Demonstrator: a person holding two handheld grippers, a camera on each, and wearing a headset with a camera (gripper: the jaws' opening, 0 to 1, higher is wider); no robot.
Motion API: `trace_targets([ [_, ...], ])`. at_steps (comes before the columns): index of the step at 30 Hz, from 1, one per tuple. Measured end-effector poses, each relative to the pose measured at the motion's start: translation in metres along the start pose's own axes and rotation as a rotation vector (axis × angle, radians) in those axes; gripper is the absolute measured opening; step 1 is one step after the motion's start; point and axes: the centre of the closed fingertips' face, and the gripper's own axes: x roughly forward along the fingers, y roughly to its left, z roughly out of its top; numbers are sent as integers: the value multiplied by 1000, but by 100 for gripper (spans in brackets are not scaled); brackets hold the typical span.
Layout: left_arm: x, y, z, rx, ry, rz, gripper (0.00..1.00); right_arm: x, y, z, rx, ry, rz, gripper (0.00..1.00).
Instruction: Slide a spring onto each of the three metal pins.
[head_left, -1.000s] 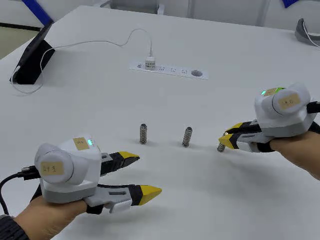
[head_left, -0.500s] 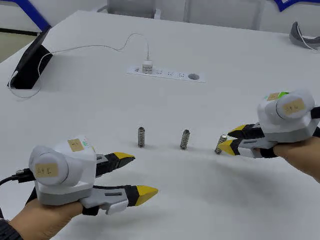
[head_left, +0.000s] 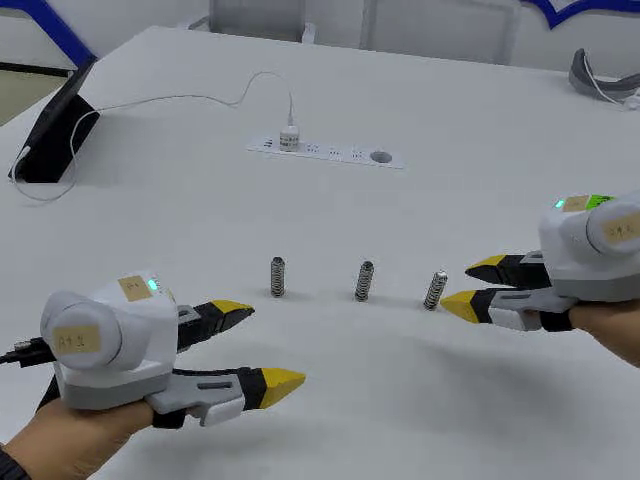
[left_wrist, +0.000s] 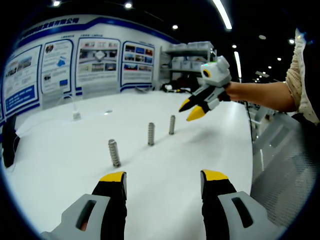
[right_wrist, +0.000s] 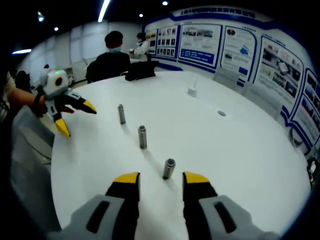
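The left gripper (head_left: 270, 345) is held low over the near left of the white table (head_left: 420, 410). Its two jaws are spread wide with nothing between them. In the left gripper view the same yellow tips stand far apart, with bare tabletop in the gap. The right gripper (head_left: 463, 285) comes in from the right with its jaws parted less widely, also empty. Its tips are just beside the third spring (head_left: 434, 290) but clear of it, and in the right gripper view that spring stands just ahead of the gap between the tips, ungripped. Three springs stand in a row across the middle of the table, each threaded over a pin: the first spring (head_left: 277, 277), the middle spring (head_left: 364, 281) and the third, which leans a little. They are tight coils of grey metal, ridged along their length. The rounded metal top of a pin (right_wrist: 169, 162) shows at the upper end of the third. Both grippers have smooth pale grey plastic bodies, black tapering jaws and pointed yellow tips, and each rounded housing carries a tan paper label. The table surface is matt and even. Farther back lies a flat white power strip (head_left: 325, 153), with a plug in it and a thin white cable (head_left: 180, 98) curving away to the left.
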Motion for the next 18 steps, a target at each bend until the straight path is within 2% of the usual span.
trace_targets([
  [18,-5,9,2,-9,-9,31,66,-26,16,0,11,-75,12,45],
])
